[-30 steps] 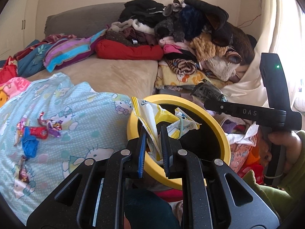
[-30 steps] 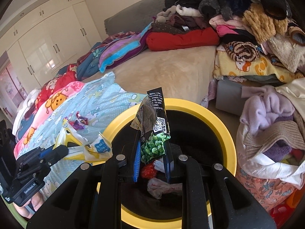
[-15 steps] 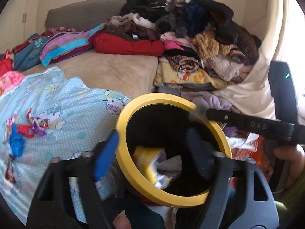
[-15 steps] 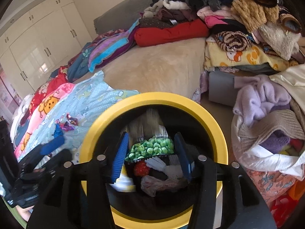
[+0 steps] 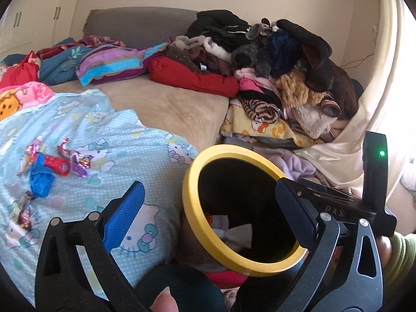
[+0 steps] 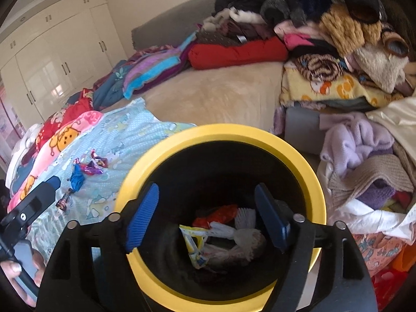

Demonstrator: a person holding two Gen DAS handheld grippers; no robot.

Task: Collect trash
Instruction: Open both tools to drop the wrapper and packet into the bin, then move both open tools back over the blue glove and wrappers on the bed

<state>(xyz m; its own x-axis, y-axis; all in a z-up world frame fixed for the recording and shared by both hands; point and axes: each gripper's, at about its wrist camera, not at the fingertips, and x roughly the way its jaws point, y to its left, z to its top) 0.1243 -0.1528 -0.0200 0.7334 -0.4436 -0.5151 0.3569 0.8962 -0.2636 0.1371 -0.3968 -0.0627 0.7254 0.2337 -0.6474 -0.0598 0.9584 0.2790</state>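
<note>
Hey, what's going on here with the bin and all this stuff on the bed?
A person is collecting trash with tongs in each hand. Both the left tongs and the right tongs are opening over the yellow-rimmed bin with nothing between their jaws. Wrappers lie at the bottom of the bin. More candy wrappers and a crumpled blue scrap remain on the light blue blanket.

Yellow-rimmed bin (image 6: 309, 179) holds wrappers (image 6: 223, 234), perhaps tissue.
</note>
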